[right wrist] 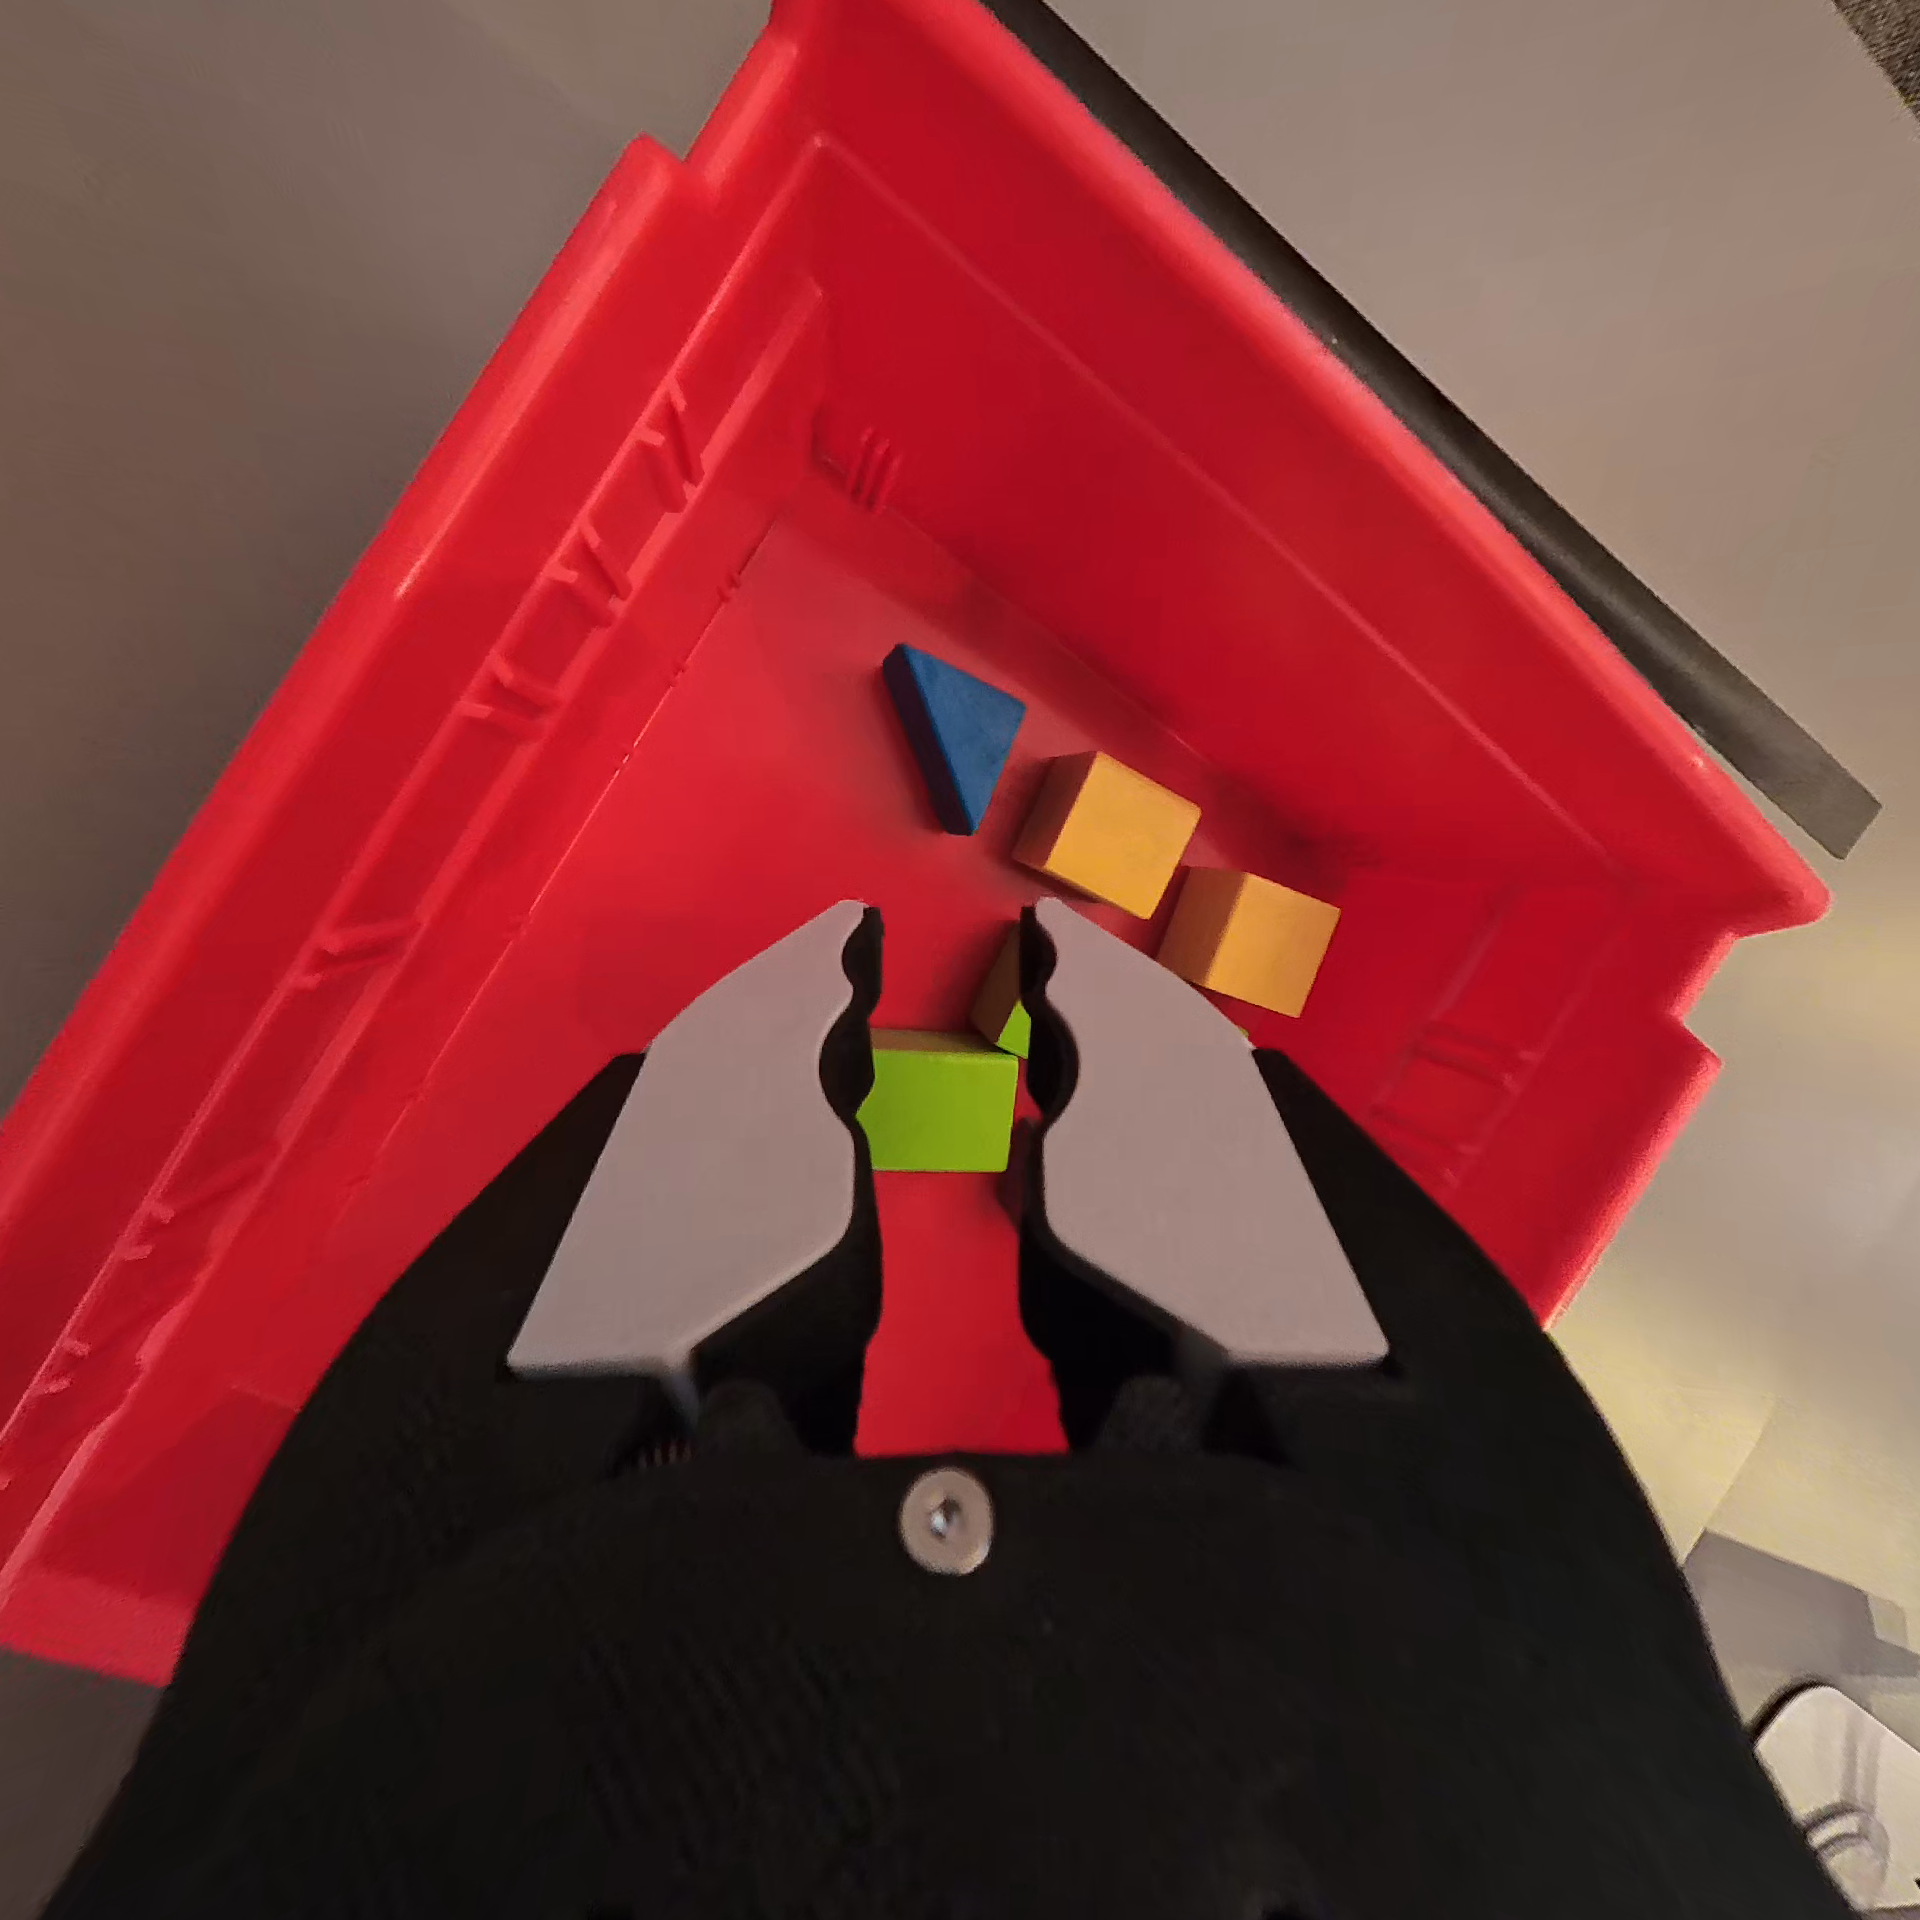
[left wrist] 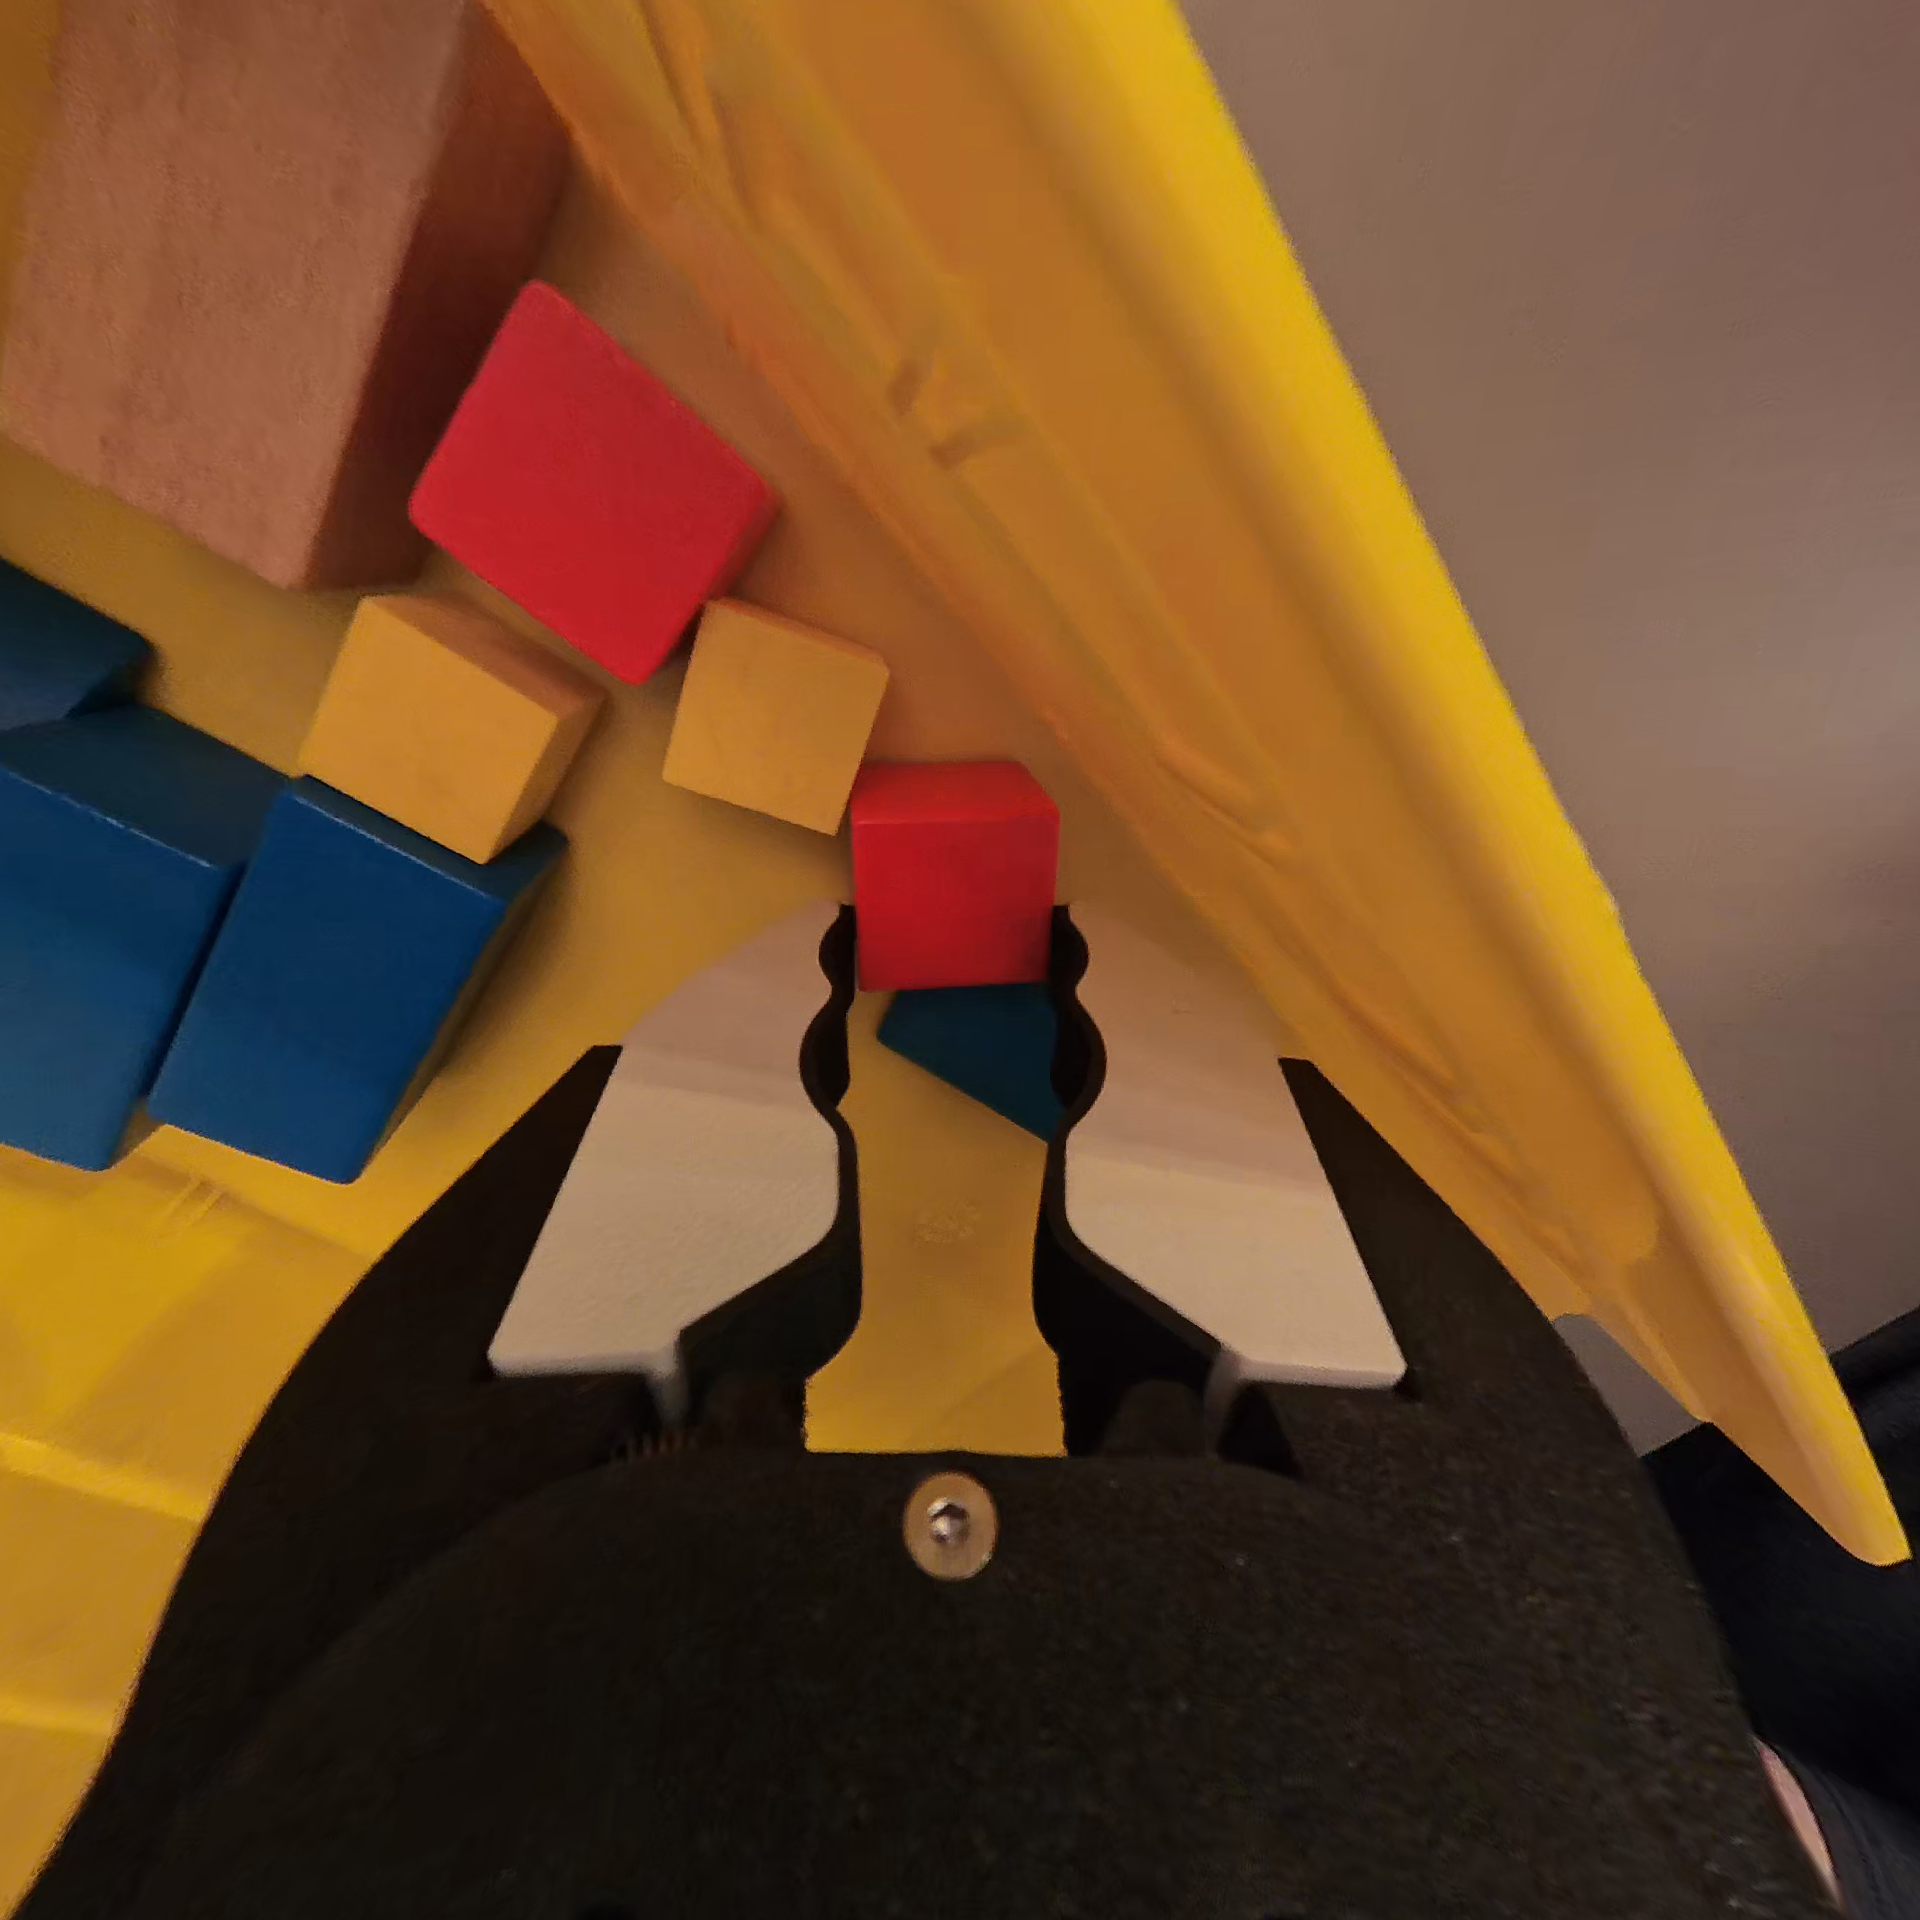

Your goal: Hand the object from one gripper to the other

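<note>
In the left wrist view my left gripper (left wrist: pixel 954 920) is inside a yellow bin (left wrist: pixel 1195 582), close to its side wall. Its jaws are shut on a small red cube (left wrist: pixel 951 852), with both fingertips pressing the cube's sides. A blue wedge (left wrist: pixel 987 1049) lies just under the cube. In the right wrist view my right gripper (right wrist: pixel 948 920) hovers over a red bin (right wrist: pixel 1091 395). Its jaws stand a little apart with nothing between the tips. A green block (right wrist: pixel 940 1107) lies on the bin floor below the gap.
The yellow bin also holds a larger red block (left wrist: pixel 592 488), two yellow cubes (left wrist: pixel 774 717), blue blocks (left wrist: pixel 332 977) and a big tan block (left wrist: pixel 229 260). The red bin holds a blue triangle (right wrist: pixel 961 732) and two orange cubes (right wrist: pixel 1107 831). Grey tabletop (right wrist: pixel 260 312) surrounds both bins.
</note>
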Demonstrator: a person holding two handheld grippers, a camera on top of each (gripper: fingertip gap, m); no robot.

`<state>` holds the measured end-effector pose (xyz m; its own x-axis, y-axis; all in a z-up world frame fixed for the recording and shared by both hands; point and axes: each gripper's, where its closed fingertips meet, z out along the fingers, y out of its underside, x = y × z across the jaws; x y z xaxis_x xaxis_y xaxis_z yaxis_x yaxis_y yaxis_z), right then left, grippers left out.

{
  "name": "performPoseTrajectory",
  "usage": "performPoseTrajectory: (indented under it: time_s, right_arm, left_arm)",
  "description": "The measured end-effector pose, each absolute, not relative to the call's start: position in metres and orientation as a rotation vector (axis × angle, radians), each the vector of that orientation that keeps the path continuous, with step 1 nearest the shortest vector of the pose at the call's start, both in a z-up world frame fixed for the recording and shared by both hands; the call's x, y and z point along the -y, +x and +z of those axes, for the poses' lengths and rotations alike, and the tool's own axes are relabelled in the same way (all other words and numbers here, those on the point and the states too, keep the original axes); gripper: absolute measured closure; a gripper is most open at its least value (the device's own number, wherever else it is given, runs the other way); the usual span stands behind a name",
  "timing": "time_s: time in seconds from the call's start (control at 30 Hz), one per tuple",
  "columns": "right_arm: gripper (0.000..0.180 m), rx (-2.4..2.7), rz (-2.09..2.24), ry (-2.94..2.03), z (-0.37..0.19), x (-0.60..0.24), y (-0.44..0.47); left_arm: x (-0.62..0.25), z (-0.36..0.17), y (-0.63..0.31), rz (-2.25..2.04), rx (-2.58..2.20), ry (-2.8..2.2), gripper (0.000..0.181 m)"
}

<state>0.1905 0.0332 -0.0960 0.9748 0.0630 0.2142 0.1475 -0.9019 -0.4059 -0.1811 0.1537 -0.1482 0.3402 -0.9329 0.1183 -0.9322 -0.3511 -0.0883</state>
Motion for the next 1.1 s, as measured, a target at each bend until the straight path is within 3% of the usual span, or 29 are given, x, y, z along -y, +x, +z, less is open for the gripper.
performPoseTrajectory:
  time_s: [0.33, 0.53, 0.67, 0.87, 1.1]
  right_arm:
    - [0.153, 0.166, -0.296, -2.695, -0.094, -0.032, 0.189]
    - [0.153, 0.156, -0.393, -2.431, -0.040, -0.050, 0.187]
    - [0.128, 0.596, -0.267, -1.990, 0.015, -0.071, 0.101]
    - [0.123, 1.121, -0.071, -1.415, 0.048, -0.033, -0.053]
    - [0.116, 1.199, -0.243, -1.148, 0.064, -0.012, -0.107]
  left_arm:
    - [-0.154, -0.137, -0.190, -0.309, -1.758, -2.589, 0.146]
    - [-0.155, -0.096, -0.202, -0.560, -1.676, -2.491, 0.146]
    - [-0.134, -0.043, -0.191, -0.974, -1.647, -2.271, 0.146]
    - [-0.050, 0.019, -0.158, -1.503, -1.952, -1.781, 0.146]
    - [-0.003, 0.050, -0.121, -1.905, -1.991, -1.554, 0.146]
